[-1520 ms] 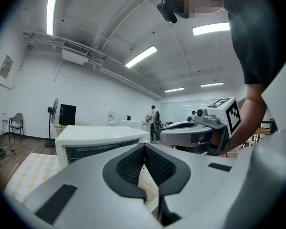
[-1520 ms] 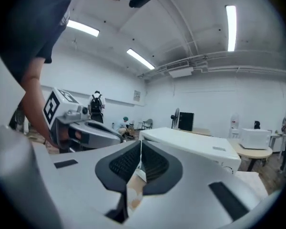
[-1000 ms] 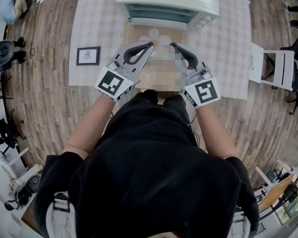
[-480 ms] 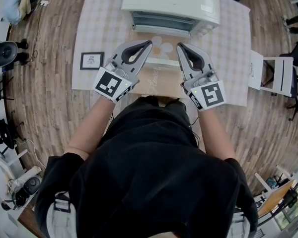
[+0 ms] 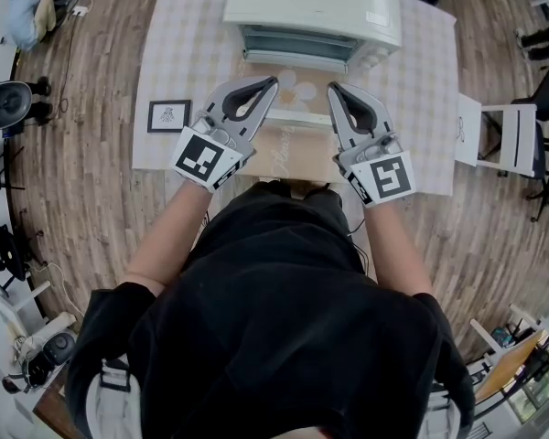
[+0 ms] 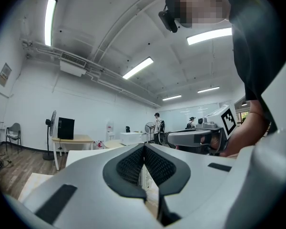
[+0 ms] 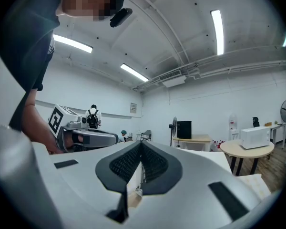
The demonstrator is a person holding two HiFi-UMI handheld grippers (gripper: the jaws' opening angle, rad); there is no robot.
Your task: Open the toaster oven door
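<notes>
Right in front of the person in the black top, the left claw [image 5: 274,80] and right claw [image 5: 330,87] hover side by side over the checked-cloth tabletop [image 5: 178,62]. Both have their jaws pressed together with nothing in them. Under them there's a flat brown wooden board [image 5: 288,149], and a small black-framed picture [image 5: 168,115] lies off to the left. Further back sits the boxy pale-green toaster oven [image 5: 311,7], clear of both claws, and its door looks shut.
</notes>
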